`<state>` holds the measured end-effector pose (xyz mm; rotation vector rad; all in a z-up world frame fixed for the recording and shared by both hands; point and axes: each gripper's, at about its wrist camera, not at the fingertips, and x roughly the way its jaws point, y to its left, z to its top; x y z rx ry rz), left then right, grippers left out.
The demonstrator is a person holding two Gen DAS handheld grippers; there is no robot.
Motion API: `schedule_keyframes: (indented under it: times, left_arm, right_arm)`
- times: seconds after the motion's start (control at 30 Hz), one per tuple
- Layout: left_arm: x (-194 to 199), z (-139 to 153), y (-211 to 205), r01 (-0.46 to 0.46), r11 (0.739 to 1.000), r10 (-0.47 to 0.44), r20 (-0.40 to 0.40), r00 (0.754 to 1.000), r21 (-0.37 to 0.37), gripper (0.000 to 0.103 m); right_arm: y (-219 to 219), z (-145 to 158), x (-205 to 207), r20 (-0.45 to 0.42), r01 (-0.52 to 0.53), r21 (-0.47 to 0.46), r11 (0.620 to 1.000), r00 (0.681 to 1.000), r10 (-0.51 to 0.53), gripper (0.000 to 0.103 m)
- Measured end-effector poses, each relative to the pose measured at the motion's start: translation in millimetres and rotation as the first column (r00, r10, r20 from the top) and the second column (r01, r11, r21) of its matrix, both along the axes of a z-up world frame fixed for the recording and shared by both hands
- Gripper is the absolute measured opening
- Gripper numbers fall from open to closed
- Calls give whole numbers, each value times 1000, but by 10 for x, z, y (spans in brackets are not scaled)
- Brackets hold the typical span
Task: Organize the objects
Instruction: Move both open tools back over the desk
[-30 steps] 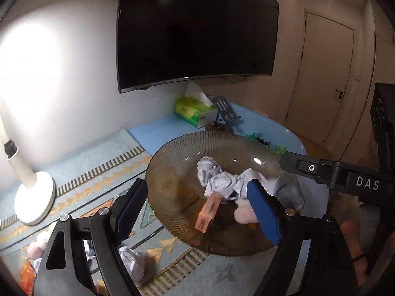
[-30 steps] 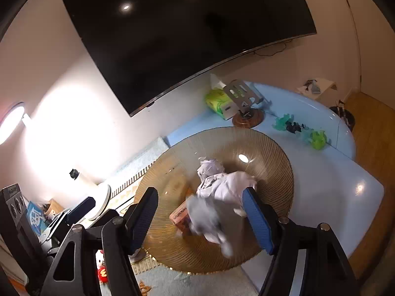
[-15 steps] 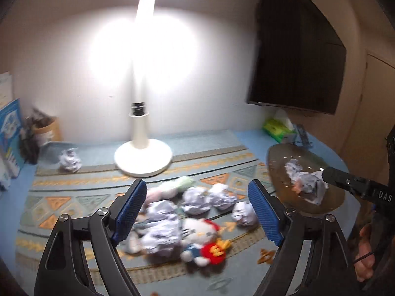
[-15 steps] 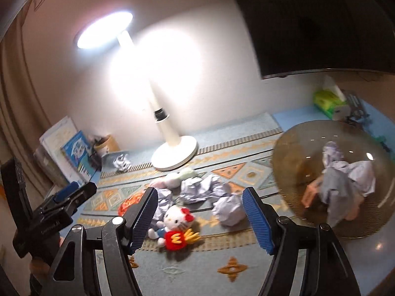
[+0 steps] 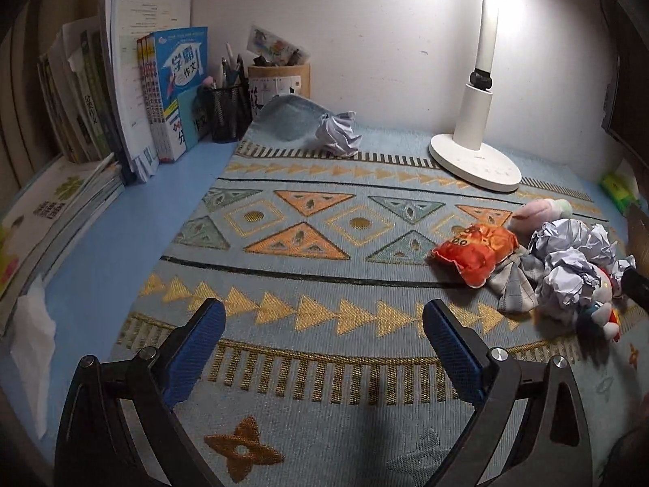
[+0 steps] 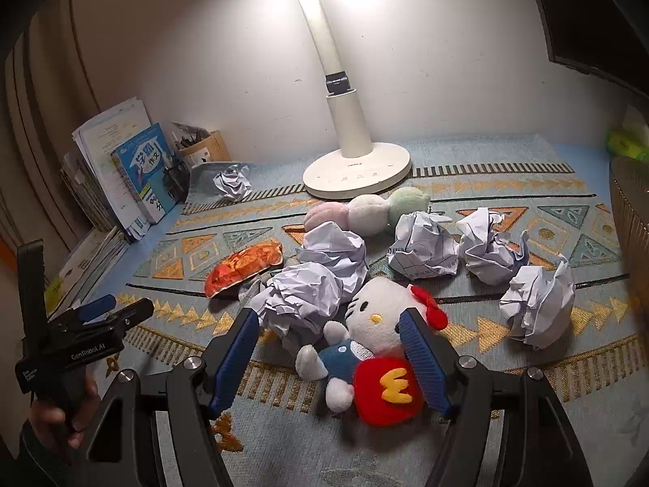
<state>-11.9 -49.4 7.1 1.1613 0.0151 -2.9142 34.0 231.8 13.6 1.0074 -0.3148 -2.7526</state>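
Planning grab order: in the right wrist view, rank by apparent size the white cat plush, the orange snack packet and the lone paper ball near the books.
1. White cat plush with red bow, though it lies nearest the camera.
2. Orange snack packet.
3. Lone crumpled white paper ball, farthest, so true size unsure.

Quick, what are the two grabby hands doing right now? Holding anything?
Left hand-held gripper: open, has just been opening, only the mat between its jaws.
Right hand-held gripper: open, holding nothing, the cat plush between its jaws.

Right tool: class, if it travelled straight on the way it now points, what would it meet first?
Most likely the white cat plush, which lies between the open right tool fingers. Depth is hard to judge, so the crumpled paper ball beside it could be touched too.
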Motion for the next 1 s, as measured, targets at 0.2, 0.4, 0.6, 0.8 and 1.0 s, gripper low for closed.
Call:
schedule_keyframes:
  times: [0.2, 0.4, 0.6, 0.8, 1.0]
  left_arm:
    - [21, -37, 136, 49, 999, -49, 24, 999, -22, 99]
    - [-2, -31, 57, 42, 999, -43, 35, 998, 29, 100]
    - [-9, -34, -25, 31, 996, -34, 37, 999, 81, 100]
    - [-56, -76, -32, 30, 995, -37, 71, 997, 90, 100]
    - [-104, -91, -22, 69, 991, -81, 106, 991, 116, 100]
  right_arm:
    - [26, -31, -15, 16, 17, 7, 1000, 1000, -17, 74]
    - [38, -23, 0, 12, 60, 34, 998, 998, -61, 83]
    - [61, -54, -41, 38, 91, 51, 995, 995, -93, 91]
    - [167, -102, -82, 71, 96, -3, 995, 993, -96, 91]
    - [226, -83, -77, 60, 83, -55, 995, 995, -80, 91]
